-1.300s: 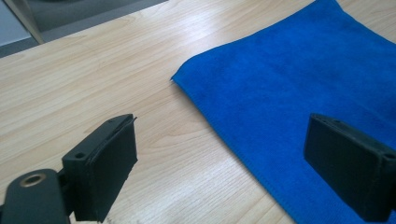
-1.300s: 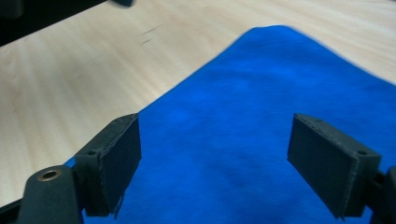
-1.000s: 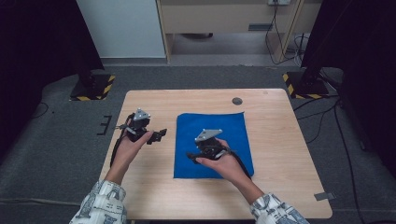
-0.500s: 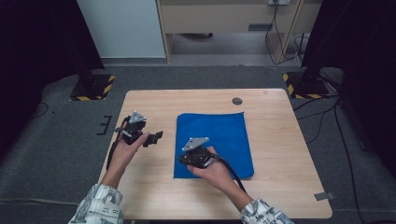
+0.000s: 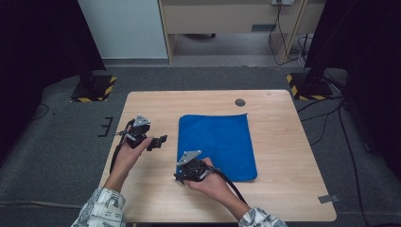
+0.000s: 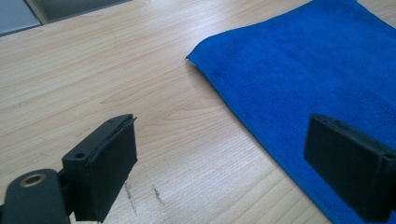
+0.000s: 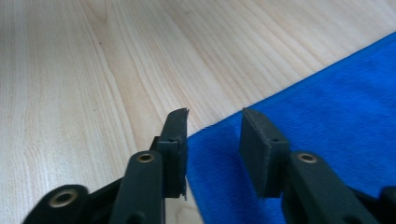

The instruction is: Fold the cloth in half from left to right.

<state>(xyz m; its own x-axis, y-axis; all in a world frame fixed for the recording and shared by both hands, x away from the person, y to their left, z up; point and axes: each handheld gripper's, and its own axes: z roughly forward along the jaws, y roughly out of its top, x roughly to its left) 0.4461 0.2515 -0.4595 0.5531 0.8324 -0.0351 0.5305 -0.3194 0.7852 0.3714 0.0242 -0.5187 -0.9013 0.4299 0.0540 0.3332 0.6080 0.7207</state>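
A blue cloth (image 5: 217,139) lies flat on the wooden table (image 5: 283,113), right of centre. My left gripper (image 5: 158,141) hovers over bare wood just left of the cloth's left edge, jaws wide open and nothing between them. In the left gripper view (image 6: 229,140) the cloth (image 6: 303,60) runs under the right jaw. My right gripper (image 5: 178,176) sits at the cloth's near left corner. In the right gripper view (image 7: 215,122) its jaws stand a little apart, with the cloth (image 7: 327,102) corner's edge lying between and below them.
A small dark round disc (image 5: 240,102) is set in the tabletop beyond the cloth's far edge. Bare wood (image 5: 156,198) surrounds the cloth on every side. Dark stands with yellow-black striped bases (image 5: 94,90) rest on the floor past both far corners.
My right gripper has moved left and toward the near edge, from over the cloth to its near left corner. The left gripper has drifted slightly left.
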